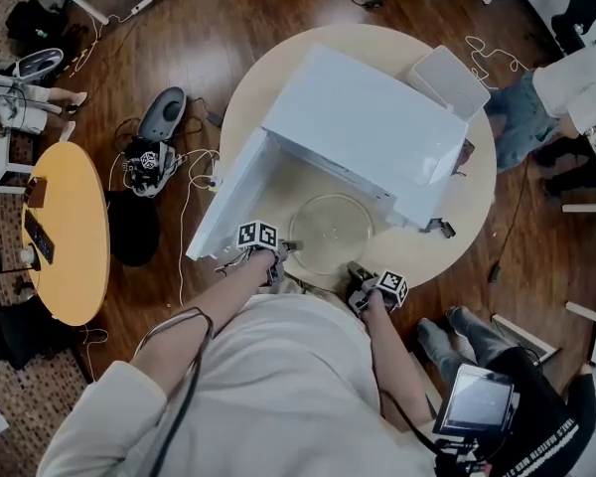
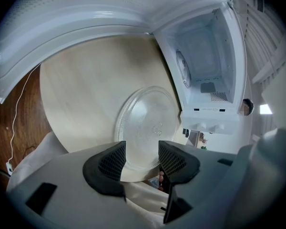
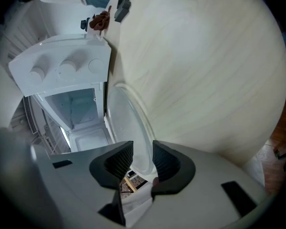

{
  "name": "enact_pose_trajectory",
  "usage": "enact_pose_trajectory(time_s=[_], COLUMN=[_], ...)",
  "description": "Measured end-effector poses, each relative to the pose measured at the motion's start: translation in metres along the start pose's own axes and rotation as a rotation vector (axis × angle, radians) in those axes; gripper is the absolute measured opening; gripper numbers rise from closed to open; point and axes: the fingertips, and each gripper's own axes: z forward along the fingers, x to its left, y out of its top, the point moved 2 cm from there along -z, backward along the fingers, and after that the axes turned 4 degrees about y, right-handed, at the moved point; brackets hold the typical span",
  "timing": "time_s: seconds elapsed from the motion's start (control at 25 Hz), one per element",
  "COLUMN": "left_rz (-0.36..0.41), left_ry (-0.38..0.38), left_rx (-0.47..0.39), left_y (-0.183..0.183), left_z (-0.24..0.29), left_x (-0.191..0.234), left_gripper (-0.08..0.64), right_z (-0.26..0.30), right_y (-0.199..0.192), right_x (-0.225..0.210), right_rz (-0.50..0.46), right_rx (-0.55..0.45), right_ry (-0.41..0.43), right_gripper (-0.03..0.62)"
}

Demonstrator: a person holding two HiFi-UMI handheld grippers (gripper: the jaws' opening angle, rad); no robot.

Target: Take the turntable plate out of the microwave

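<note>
The clear glass turntable plate [image 1: 330, 232] lies flat on the round pale wood table [image 1: 427, 254], just in front of the white microwave [image 1: 368, 132], whose door [image 1: 230, 199] swings out to the left. My left gripper [image 1: 284, 251] is open at the plate's near left edge; in the left gripper view the plate [image 2: 148, 125] shows beyond the gap of the left gripper [image 2: 142, 157]. My right gripper [image 1: 356, 272] is at the near right edge. In the right gripper view the rim of the plate [image 3: 128, 123] runs between the jaws of the right gripper [image 3: 143, 159], with daylight beside the pads.
The microwave cavity [image 2: 205, 66] is bare inside. A white flat box [image 1: 449, 79] lies at the table's far side and a small dark item [image 1: 439, 227] sits by the microwave's corner. An orange round table [image 1: 70, 232] stands left; people stand at the right [image 1: 566, 97] and lower right [image 1: 517, 405].
</note>
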Motion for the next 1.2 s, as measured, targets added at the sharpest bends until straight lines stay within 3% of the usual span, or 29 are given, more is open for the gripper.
enact_pose_trajectory(time_s=[0.28,0.48,0.56,0.84,1.2], left_rz=[0.058,0.101,0.115,0.235,0.429], left_ry=[-0.028,-0.064,-0.081,-0.114,-0.213], left_rx=[-0.083,-0.156,-0.177,-0.191,-0.188], left_y=[0.012,0.023,0.024,0.023,0.02], left_z=[-0.005,-0.009,-0.01,-0.021,-0.06], left_x=[-0.011,-0.023,-0.026,-0.039,-0.066], left_gripper=[0.202,0.201,0.201,0.201,0.201], right_z=[-0.006,-0.019,-0.024,-0.029,-0.036], right_y=[-0.003,0.0,0.001,-0.001,-0.011], right_x=[0.001,0.001,0.002,0.034,0.093], right_rz=[-0.063,-0.193,-0.267,-0.685,-0.854], right_rx=[-0.034,-0.096,-0.124,-0.14,-0.36], right_ry=[-0.046,-0.151,-0.193,-0.343,-0.383], right_gripper=[0.138,0.138,0.138,0.138,0.138])
